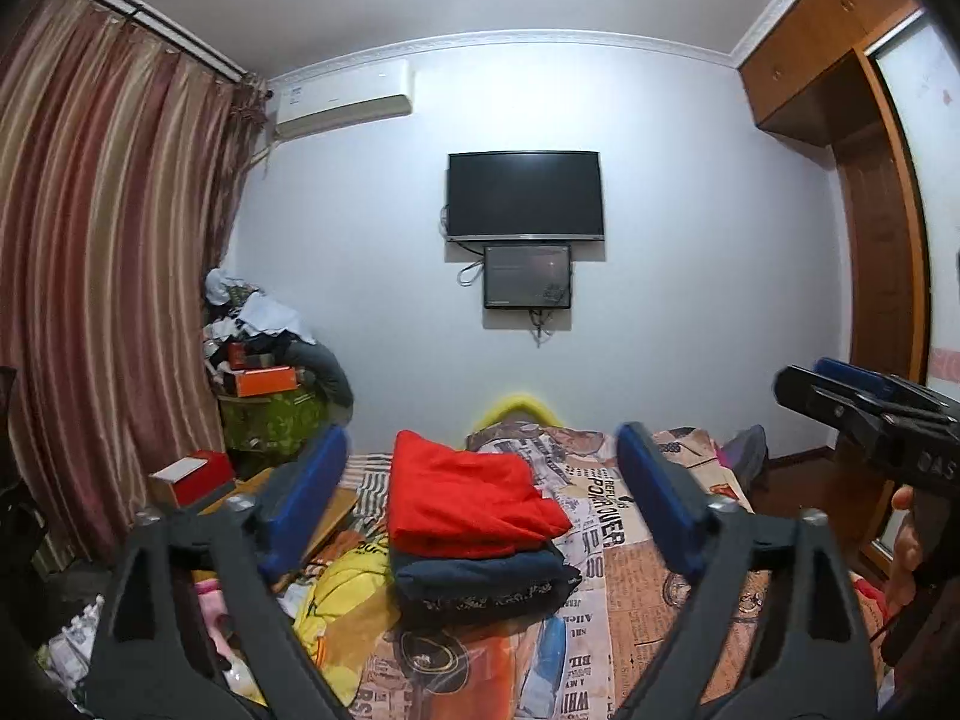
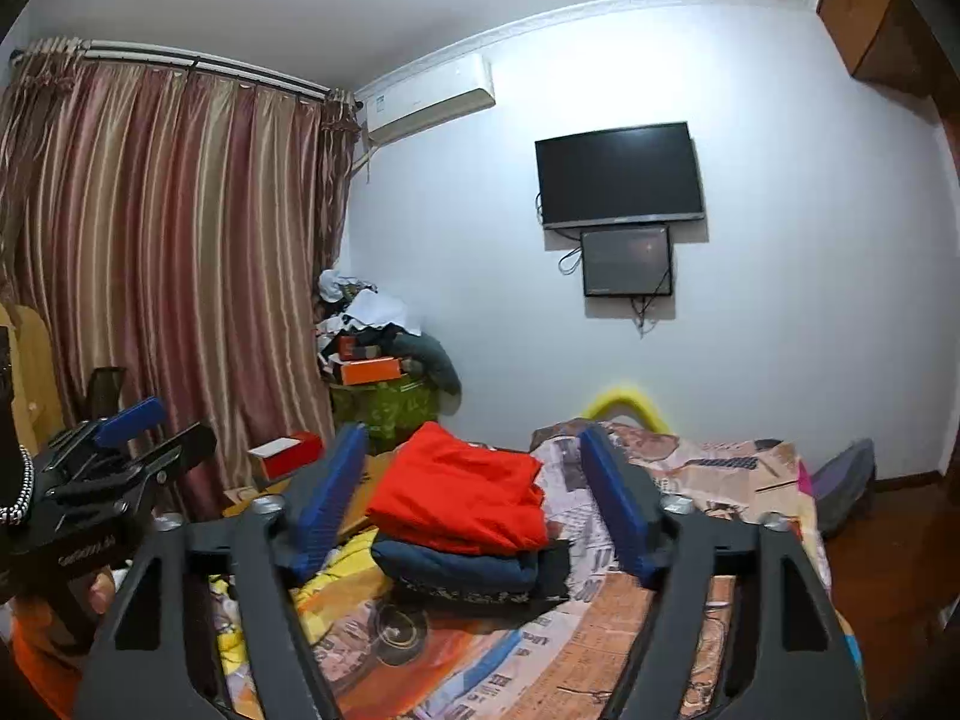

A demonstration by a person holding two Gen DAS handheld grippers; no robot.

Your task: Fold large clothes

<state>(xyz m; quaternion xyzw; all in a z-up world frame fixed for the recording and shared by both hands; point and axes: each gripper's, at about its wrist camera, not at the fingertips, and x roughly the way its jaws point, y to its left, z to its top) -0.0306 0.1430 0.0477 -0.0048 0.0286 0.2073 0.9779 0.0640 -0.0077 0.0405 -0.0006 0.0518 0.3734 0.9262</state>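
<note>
A folded red garment (image 1: pixel 474 495) lies on top of a folded dark navy garment (image 1: pixel 480 585) on the bed; both also show in the right wrist view, red (image 2: pixel 462 495) above navy (image 2: pixel 456 567). My left gripper (image 1: pixel 480 480) is open and empty, held above the bed short of the stack. My right gripper (image 2: pixel 474 480) is open and empty, also raised short of the stack. Each gripper shows in the other's view: the right one (image 1: pixel 840 384) at the right edge, the left one (image 2: pixel 144 426) at the left.
The bed has a newspaper-print sheet (image 1: pixel 630 570). Yellow cloth (image 1: pixel 342 600) lies at the bed's left side. A red and white box (image 1: pixel 192 474) sits on a wooden surface. A cluttered pile (image 1: pixel 264 348) stands by the curtain (image 1: pixel 102 276). A wardrobe (image 1: pixel 882 210) is at the right.
</note>
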